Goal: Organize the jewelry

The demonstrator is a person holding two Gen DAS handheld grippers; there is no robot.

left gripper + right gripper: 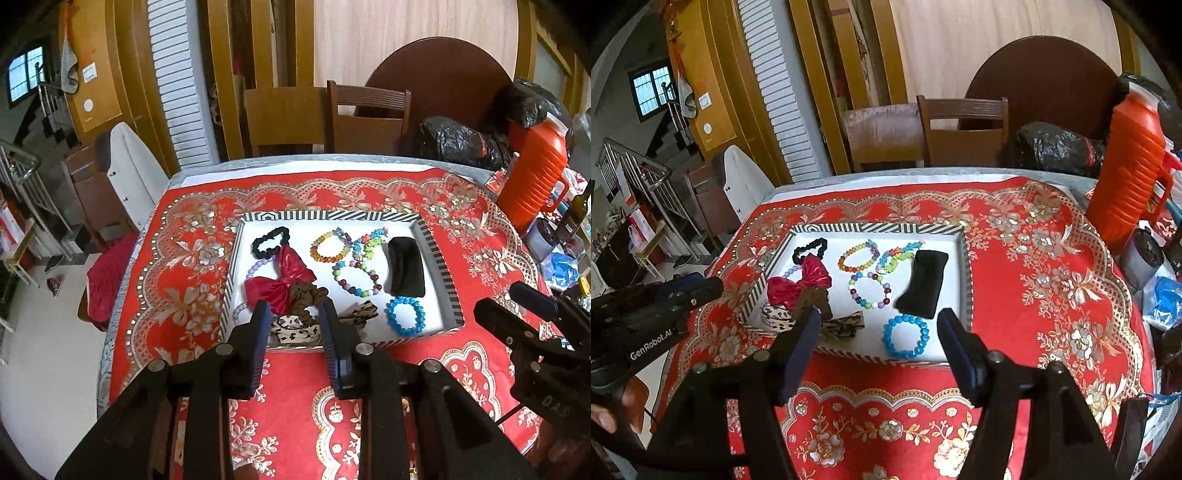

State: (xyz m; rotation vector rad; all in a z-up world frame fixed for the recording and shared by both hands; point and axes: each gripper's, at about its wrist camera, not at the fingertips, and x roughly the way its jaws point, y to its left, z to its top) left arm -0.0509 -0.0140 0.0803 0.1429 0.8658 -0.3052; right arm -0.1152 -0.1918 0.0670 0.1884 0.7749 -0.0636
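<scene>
A striped-rim white tray (pixel 437 254) (pixel 964 266) sits on the red tablecloth. In it lie a blue bead bracelet (pixel 405 316) (pixel 905 336), a multicolour bead bracelet (pixel 357 278) (pixel 870 290), an orange-yellow bracelet (pixel 328 248) (pixel 857 255), a red bow (pixel 286 282) (pixel 799 284), a black scrunchie (pixel 269 240) (pixel 809 248), a black pouch (pixel 406 269) (pixel 922 283) and leopard-print bands (pixel 295 328) (pixel 839 326). My left gripper (pixel 294 314) is open and empty above the tray's near edge. My right gripper (pixel 880 323) is open and empty, near the blue bracelet.
An orange ribbed jug (pixel 535 173) (pixel 1132 173), a dark bottle (pixel 574 218), cups and blue bags crowd the table's right side. Black plastic bags (pixel 461 140) lie at the back right. Wooden chairs (pixel 332 118) stand behind the table. The table's left edge drops to the floor.
</scene>
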